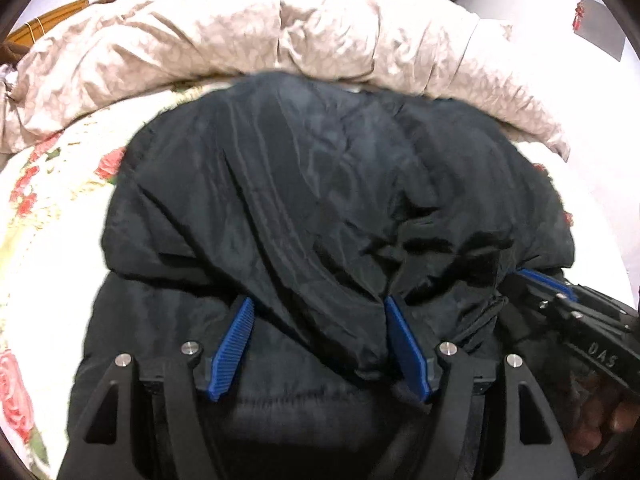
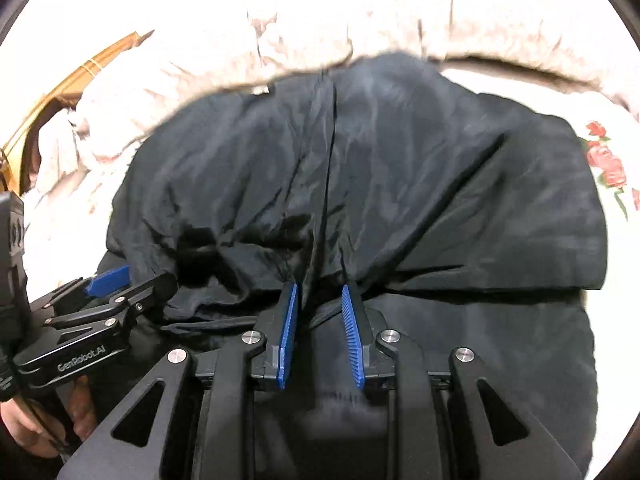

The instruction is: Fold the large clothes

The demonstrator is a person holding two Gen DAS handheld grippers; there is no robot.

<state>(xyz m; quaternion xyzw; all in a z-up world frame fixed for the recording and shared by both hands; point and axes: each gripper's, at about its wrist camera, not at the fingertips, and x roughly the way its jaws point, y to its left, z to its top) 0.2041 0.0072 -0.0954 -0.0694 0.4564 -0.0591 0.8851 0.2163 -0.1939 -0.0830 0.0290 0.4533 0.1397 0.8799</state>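
A large black jacket [image 1: 280, 184] lies bunched on the bed, its upper layer folded over toward me. My left gripper [image 1: 319, 300] stands open, blue pads wide apart, with a loose fold of the jacket draped between them. In the right wrist view the jacket [image 2: 400, 160] fills the middle, and its creases gather into my right gripper [image 2: 319, 285], which is shut on a pinched fold of the black fabric. The right gripper [image 1: 532, 276] also shows at the jacket's right edge in the left wrist view. The left gripper [image 2: 120, 276] sits at the jacket's left edge in the right wrist view.
A beige duvet [image 1: 280, 32] is heaped behind the jacket. A floral sheet [image 1: 52, 184] covers the bed on the left and shows again as the floral sheet [image 2: 608, 160] on the right. A wooden headboard [image 1: 48, 20] stands far left. A person's hand [image 2: 24, 428] holds the left gripper.
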